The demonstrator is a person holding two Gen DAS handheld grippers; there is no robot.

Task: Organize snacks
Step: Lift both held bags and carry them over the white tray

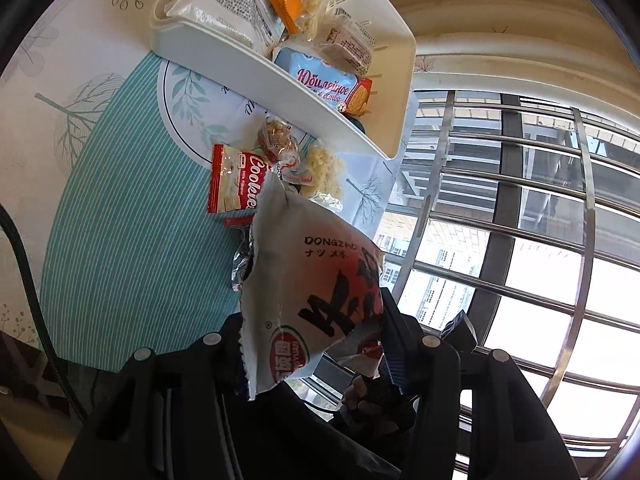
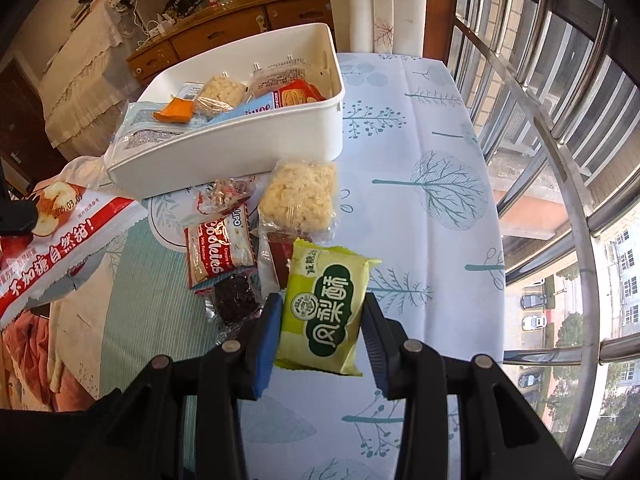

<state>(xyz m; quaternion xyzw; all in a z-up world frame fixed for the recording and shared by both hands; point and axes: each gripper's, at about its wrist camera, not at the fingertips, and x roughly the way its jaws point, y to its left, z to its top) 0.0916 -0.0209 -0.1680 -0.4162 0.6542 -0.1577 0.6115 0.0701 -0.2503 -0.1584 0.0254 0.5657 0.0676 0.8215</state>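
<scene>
In the left wrist view my left gripper (image 1: 316, 320) is shut on a white and red snack bag (image 1: 312, 264), held up above the table; the bag hides its left finger. Beyond it stands the white bin (image 1: 280, 92), which holds several snacks. In the right wrist view my right gripper (image 2: 322, 300) is shut on a yellow-green pastry packet (image 2: 324, 316), lifted off the tablecloth. The white bin (image 2: 240, 156) sits behind it to the left. The red and white bag (image 2: 60, 240) shows at the left edge of that view.
Loose snacks lie in front of the bin: a rice puff cake (image 2: 298, 196), a red cookies packet (image 2: 220, 252), a dark wrapped snack (image 2: 236, 300) and a clear wrapper (image 2: 224, 196). Window bars (image 2: 560, 160) run close along the table's right side.
</scene>
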